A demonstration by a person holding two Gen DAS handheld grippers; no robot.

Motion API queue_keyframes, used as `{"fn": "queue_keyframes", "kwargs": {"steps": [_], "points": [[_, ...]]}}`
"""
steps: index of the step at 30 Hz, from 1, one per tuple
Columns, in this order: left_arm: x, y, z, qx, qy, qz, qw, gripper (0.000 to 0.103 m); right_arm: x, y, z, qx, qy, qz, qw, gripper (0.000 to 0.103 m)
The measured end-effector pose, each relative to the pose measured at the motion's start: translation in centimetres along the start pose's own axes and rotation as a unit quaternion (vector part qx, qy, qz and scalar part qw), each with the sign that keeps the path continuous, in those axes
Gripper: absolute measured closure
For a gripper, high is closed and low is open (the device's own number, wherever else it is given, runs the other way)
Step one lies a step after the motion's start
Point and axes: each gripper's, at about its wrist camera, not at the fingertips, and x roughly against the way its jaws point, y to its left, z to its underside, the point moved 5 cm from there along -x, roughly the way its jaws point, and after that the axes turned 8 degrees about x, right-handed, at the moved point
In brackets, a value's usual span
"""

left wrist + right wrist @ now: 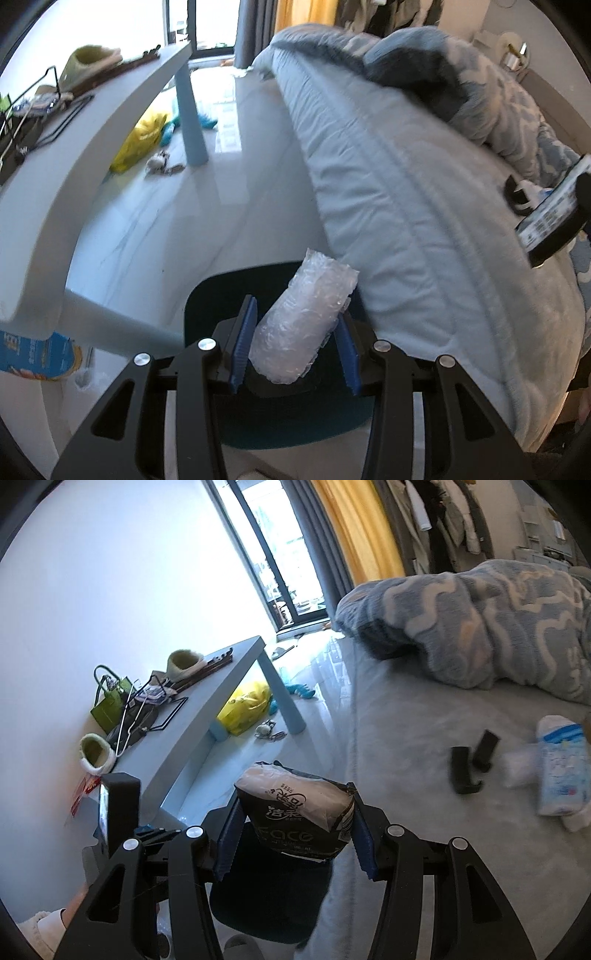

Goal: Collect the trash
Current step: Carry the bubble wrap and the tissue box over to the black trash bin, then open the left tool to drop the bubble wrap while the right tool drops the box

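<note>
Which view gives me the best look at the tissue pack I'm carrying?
The right wrist view: the tissue pack sits centred between the right gripper's jaws, its printed front readable. The left wrist view shows none of it, only the other gripper's body at the right edge.

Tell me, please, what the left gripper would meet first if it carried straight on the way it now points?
Probably the dark chair just beyond the left gripper, which is shut on a bubble wrap roll; depth is unclear, so it may pass to the floor.
</note>
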Motion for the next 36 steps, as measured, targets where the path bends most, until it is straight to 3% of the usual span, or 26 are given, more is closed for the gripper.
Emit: {"fn": "queue_keyframes", "kwargs": {"steps": [7, 10, 12, 14, 23, 36], "points": [[-1.7, 2.7, 1.4, 0.027, 0.047, 0.005, 0.9985, 0.057, -2.3, 2.2, 0.3, 0.012, 0.021, -0.01, 1.0, 0.05], [-1.4, 3.2, 1.6, 0.026, 0.047, 0.003, 0.9986, 0.049, -3.3, 2.8, 0.5, 0.014, 0.031, -0.012, 0.999, 0.049], [-1.0, 3.6, 1.6, 0.027, 0.04, 0.0, 0.9988, 0.036, -4.2, 3.0, 0.8, 0.015, 0.041, -0.01, 0.999, 0.05], [-0.5, 4.1, 1.4, 0.031, 0.033, -0.001, 0.999, 0.031, -4.8, 3.3, 1.1, 0.015, 0.048, -0.01, 0.999, 0.05], [2.7, 6.0, -0.3, 0.05, -0.017, 0.008, 0.9986, 0.013, -7.7, 4.2, 2.3, 0.015, 0.078, -0.007, 0.997, 0.05], [7.6, 7.6, -1.6, 0.095, -0.057, 0.038, 0.9931, 0.01, -14.2, 5.1, 6.6, 0.011, 0.16, 0.001, 0.987, 0.049]]}}
